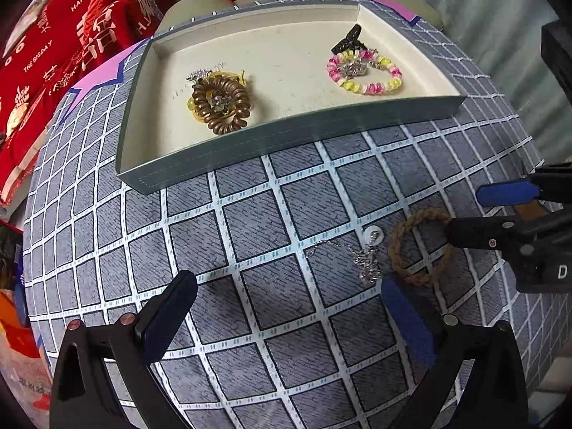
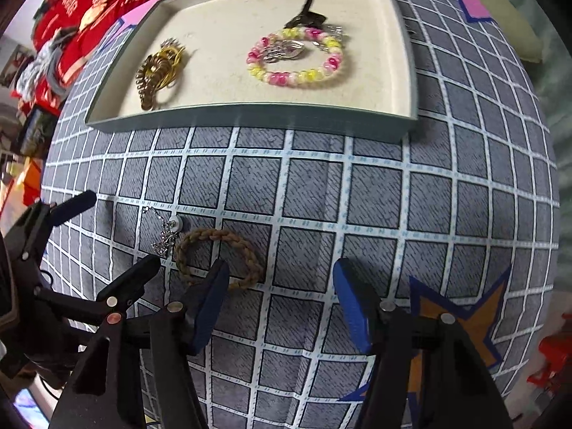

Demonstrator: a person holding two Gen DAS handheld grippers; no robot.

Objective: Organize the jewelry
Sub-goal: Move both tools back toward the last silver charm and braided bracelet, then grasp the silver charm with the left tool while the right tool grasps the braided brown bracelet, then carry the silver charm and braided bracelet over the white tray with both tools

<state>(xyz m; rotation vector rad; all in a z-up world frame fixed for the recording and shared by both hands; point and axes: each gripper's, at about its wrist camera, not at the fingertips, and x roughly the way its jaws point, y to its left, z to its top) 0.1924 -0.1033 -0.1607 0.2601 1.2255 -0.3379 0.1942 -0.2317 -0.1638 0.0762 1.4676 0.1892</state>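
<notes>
Both my grippers, left [image 1: 289, 318] and right [image 2: 282, 304], gape empty over braided band [image 2: 218, 259] and chain [image 1: 364, 261]; next: close on band, carry to tray [image 2: 250, 118].

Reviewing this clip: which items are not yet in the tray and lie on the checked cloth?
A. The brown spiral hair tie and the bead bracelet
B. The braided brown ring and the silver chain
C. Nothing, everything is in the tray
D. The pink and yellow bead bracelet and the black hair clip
B: the braided brown ring and the silver chain lie on the checked cloth in front of the tray.
</notes>
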